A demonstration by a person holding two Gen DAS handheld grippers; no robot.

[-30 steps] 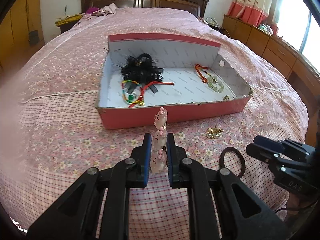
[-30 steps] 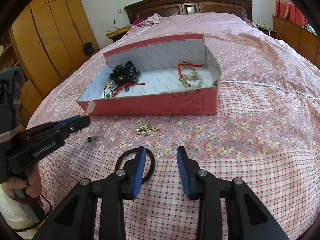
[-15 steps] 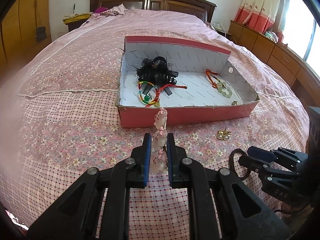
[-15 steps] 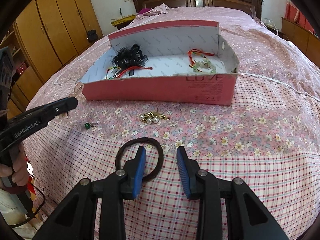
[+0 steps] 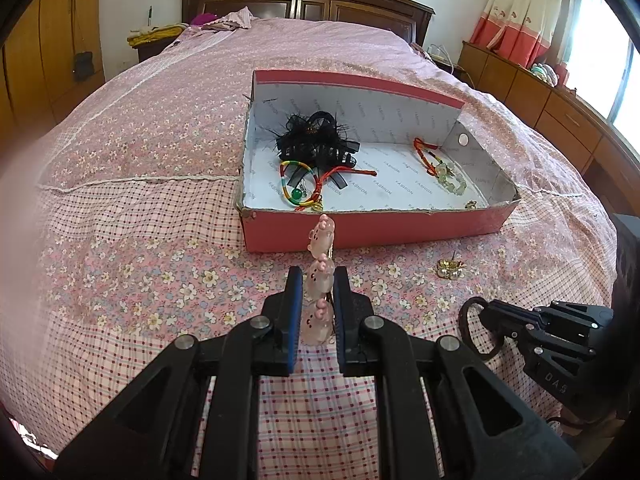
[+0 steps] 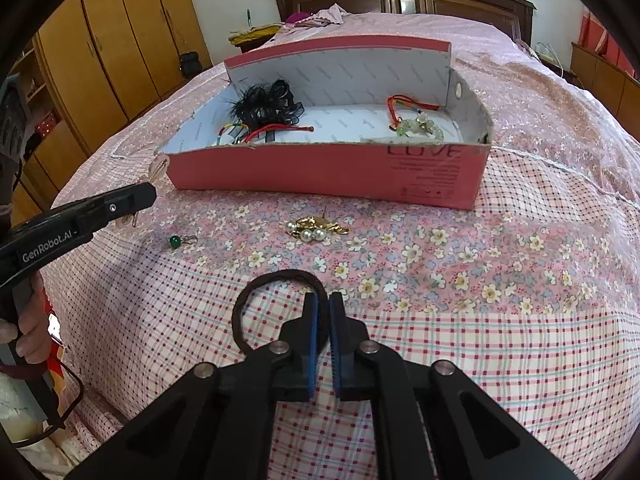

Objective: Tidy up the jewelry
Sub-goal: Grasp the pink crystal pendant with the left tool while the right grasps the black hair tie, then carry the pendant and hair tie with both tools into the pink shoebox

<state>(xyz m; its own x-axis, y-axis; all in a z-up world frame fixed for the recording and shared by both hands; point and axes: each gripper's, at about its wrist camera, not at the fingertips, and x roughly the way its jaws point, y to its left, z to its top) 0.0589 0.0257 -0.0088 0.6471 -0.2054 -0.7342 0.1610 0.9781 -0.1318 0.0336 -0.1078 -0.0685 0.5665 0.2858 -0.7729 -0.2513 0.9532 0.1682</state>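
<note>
Risks first, both hands loaded. My left tongs (image 5: 316, 300) are clamped on a pink bead charm (image 5: 320, 280), a string of little pig-faced beads standing up out of the pads, with the top bead poking free above the tips; it sits just short of the near wall of the red box (image 5: 376, 232) on the bed (image 5: 140, 240). Only the lower beads look pinched, so I judge the free end could swing or the smooth beads could squirt out if I tip the tongs sharply over the box rim. My right tongs (image 6: 323, 308) are closed on the right side of a dark hair tie (image 6: 276, 308), whose loop lies on the checked cover to the left of the tips. The band is thin and stretchy, so the bite may be partial; I cannot tell whether a bit of bedcover is caught with it. If so, lifting would drag the cover and jostle the loose pieces nearby: the gold pearl brooch (image 6: 316, 228) and the green bead earring (image 6: 176, 242), both on the bed between me and the box. Inside the box, a black feathered clip (image 5: 316, 140) and coloured cord bracelets (image 5: 304, 188) crowd the left end, and a jade bead bracelet (image 5: 448, 176) lies to the right. Dropping the charm onto the left heap risks tangling. The two tongs are close, so crossing paths toward the box could knock one load loose.
</note>
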